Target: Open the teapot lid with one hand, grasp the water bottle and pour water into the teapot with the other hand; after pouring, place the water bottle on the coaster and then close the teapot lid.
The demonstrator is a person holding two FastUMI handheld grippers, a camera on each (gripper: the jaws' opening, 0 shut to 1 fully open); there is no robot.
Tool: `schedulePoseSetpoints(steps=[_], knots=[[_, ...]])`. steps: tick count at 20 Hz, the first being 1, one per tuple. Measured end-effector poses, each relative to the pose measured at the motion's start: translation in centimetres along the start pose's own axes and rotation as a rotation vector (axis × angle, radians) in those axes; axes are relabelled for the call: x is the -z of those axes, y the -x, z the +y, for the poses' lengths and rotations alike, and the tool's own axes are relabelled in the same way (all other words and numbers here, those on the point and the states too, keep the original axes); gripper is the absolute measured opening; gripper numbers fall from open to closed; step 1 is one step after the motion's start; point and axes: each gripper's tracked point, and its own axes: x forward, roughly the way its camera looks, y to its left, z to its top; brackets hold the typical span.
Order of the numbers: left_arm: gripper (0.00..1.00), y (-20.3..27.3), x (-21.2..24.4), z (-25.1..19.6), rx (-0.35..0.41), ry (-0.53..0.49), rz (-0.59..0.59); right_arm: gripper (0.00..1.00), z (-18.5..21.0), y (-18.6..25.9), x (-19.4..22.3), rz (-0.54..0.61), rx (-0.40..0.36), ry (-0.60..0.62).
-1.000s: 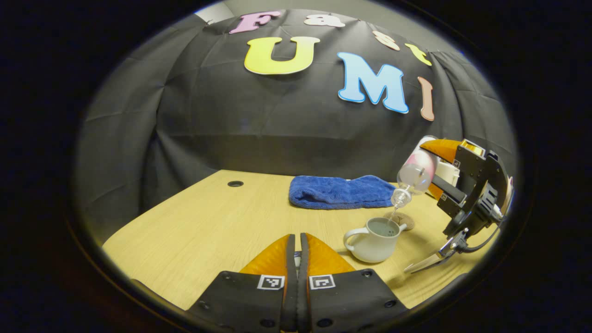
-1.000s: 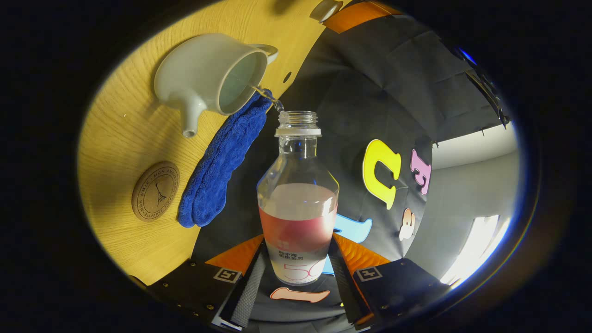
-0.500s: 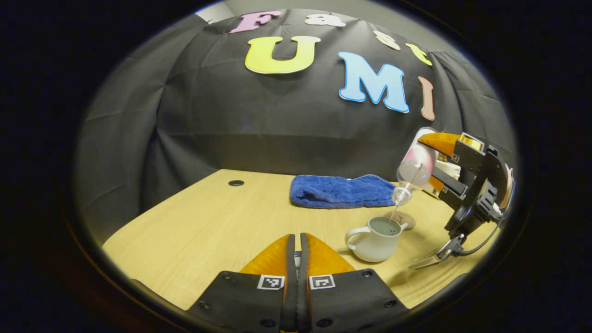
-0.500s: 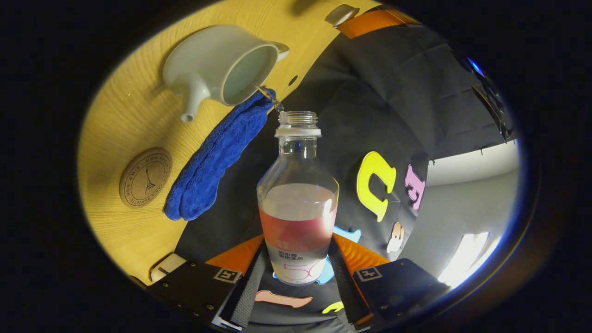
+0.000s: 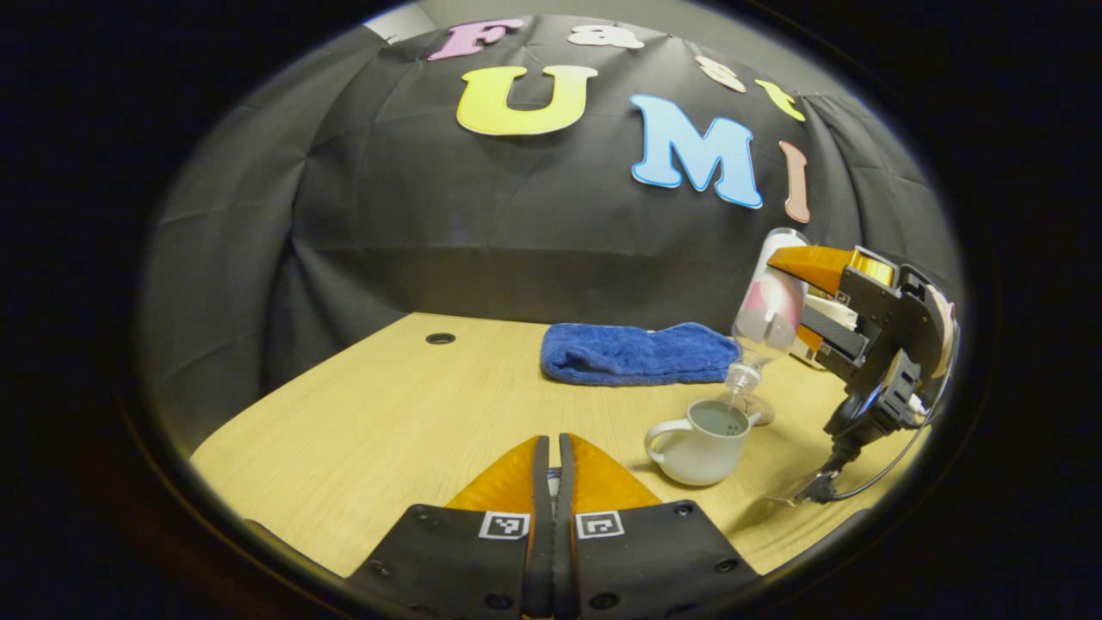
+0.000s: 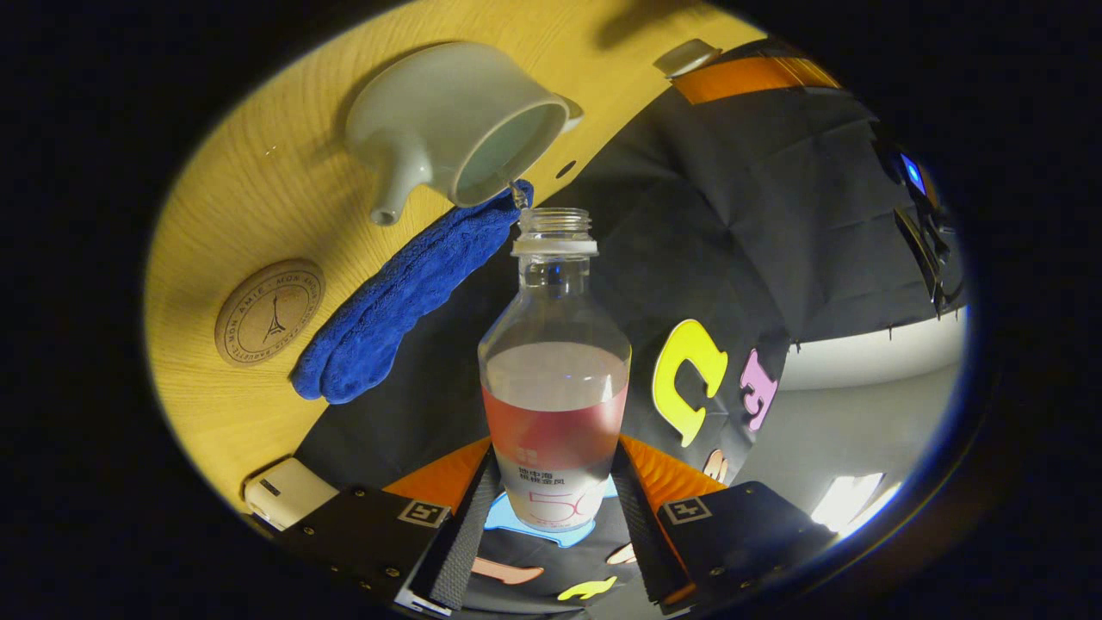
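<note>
In the right gripper view my right gripper [image 6: 555, 508] pinches the water bottle [image 6: 555, 405] at lower centre, both fingers pressing its sides, its open neck tipped over the lidless teapot [image 6: 448, 120] at the upper left, a thin stream running into it. The coaster [image 6: 269, 313] lies at the left beside the blue towel [image 6: 405, 288]. In the left gripper view my left gripper [image 5: 554, 469] at bottom centre has its fingers pressed together on a small pale thing I cannot make out
</note>
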Motion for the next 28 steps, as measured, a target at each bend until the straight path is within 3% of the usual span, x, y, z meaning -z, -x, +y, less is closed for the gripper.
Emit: schedulePoseSetpoints(steps=[13, 17, 20, 28], knots=[[0.06, 0.0, 0.2, 0.5, -0.001, 0.004, -0.004, 0.75, 0.0, -0.3, -1.4, -0.048, -0.009, 0.032], [0.05, 0.2, -0.1, 0.8, -0.007, 0.012, -0.012, 0.75, 2.4, 0.1, -0.6, 0.000, -0.124, -0.214], [0.06, 0.2, -0.2, 0.9, -0.011, 0.014, -0.017, 0.76, 4.8, 1.1, -0.3, 0.048, -0.236, -0.493], [0.05, 0.3, -0.6, 0.2, -0.012, 0.011, -0.022, 0.76, 8.2, 3.3, -2.1, 0.126, -0.449, -1.223]])
